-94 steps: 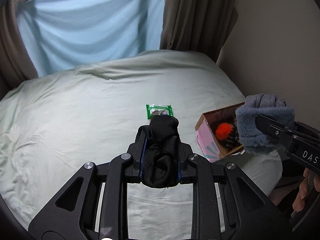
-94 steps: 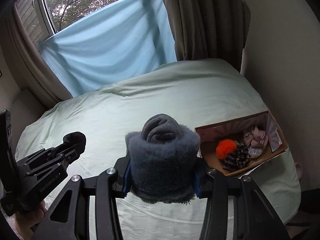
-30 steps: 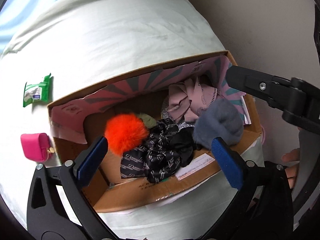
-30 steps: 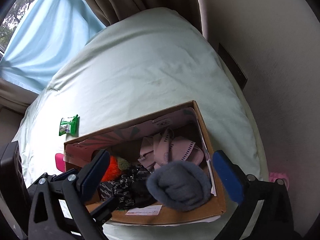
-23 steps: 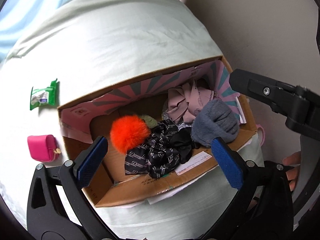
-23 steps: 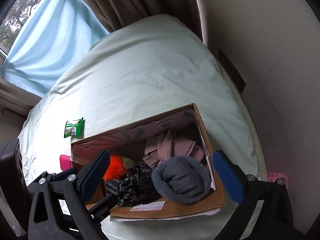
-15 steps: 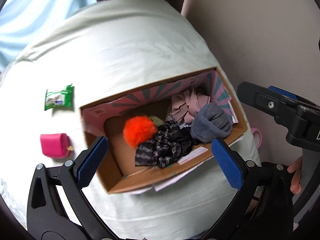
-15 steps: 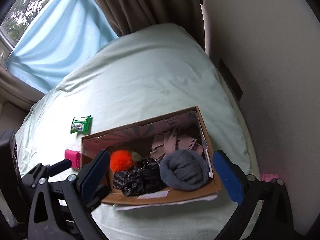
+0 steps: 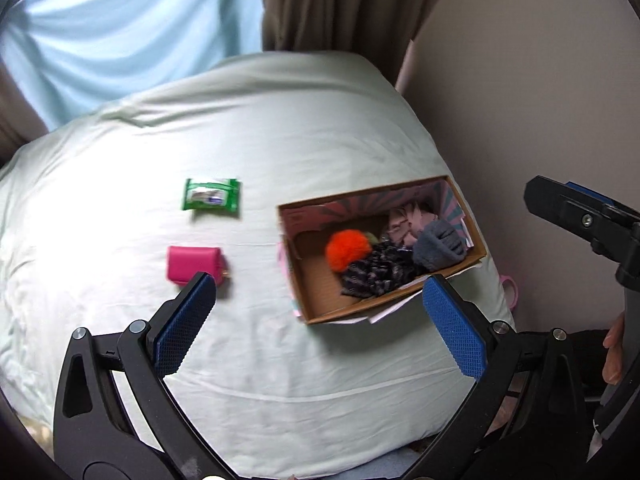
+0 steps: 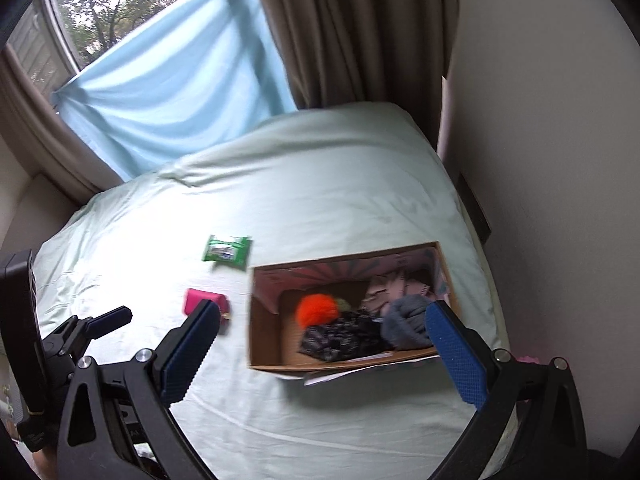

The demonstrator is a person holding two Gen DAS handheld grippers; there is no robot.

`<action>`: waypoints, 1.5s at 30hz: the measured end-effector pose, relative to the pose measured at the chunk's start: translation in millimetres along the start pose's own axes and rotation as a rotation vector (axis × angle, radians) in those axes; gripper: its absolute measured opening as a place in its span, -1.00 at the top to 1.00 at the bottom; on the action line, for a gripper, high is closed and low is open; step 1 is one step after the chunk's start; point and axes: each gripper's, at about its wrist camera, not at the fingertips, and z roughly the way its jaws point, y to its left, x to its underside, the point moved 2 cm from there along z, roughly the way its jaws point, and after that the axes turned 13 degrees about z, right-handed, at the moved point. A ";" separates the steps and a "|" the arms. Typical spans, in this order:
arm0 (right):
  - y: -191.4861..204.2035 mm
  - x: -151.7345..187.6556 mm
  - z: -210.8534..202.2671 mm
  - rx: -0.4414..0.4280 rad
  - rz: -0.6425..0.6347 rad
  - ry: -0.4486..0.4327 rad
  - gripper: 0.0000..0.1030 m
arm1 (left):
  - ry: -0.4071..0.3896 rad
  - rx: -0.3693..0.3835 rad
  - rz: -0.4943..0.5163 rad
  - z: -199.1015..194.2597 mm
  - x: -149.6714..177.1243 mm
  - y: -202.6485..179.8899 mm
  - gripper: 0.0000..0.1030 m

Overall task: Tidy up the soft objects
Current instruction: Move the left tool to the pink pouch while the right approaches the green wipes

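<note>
Bed (image 9: 280, 140): covered in a pale green sheet, it fills most of both wrist views and carries every item noted below.

Cardboard box (image 9: 316, 314): open-topped, near the bed's right edge by the wall, long axis running roughly left to right across the views. Contents: a grey fluffy roll (image 9: 438, 242) at the right end, a dark patterned cloth (image 9: 376, 274) in the middle, an orange pompom (image 9: 347, 249) to the left of these, pinkish fabric (image 9: 404, 220) behind. The box's left third is bare cardboard.

Left gripper (image 9: 316, 320): fingers spread wide, nothing between them. Right gripper (image 10: 324, 356): likewise wide apart and empty. Both are held above the bed, clear of the box.

Pink pouch (image 9: 194, 264): lies flat on the sheet, well left of the box, long axis left to right. In the left wrist view it sits just beyond the tip of the left-hand finger (image 9: 186, 318).

Green packet (image 9: 211, 195): flat on the sheet, beyond the pouch, further from both grippers.

Assessment: two items remain outside the box. The pouch is the nearer, lying ahead and to the left of both grippers; the left gripper appears better placed. A grasp across its short side calls for shifting leftward. Whether the packet counts as soft cannot be told
</note>
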 end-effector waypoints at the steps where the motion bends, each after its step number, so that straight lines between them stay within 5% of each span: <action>1: 9.6 4.0 -6.2 -0.013 -0.006 -0.006 -0.98 | -0.005 -0.007 -0.008 -6.5 3.8 6.3 -0.99; 12: 104.7 55.1 -47.6 -0.045 -0.106 -0.058 -0.98 | -0.071 -0.096 -0.084 -95.4 67.1 106.0 -0.99; 21: 154.6 72.8 -28.3 -0.055 -0.144 -0.050 -0.98 | -0.048 -0.113 -0.134 -97.9 90.6 168.3 -0.99; 32: 186.7 17.8 44.8 -0.087 -0.271 0.047 -0.98 | 0.021 -0.080 -0.292 -23.1 58.2 209.8 -0.99; 45: 219.8 -33.0 218.2 -0.164 -0.544 0.234 -0.98 | 0.221 -0.094 -0.564 130.8 57.8 256.9 -0.99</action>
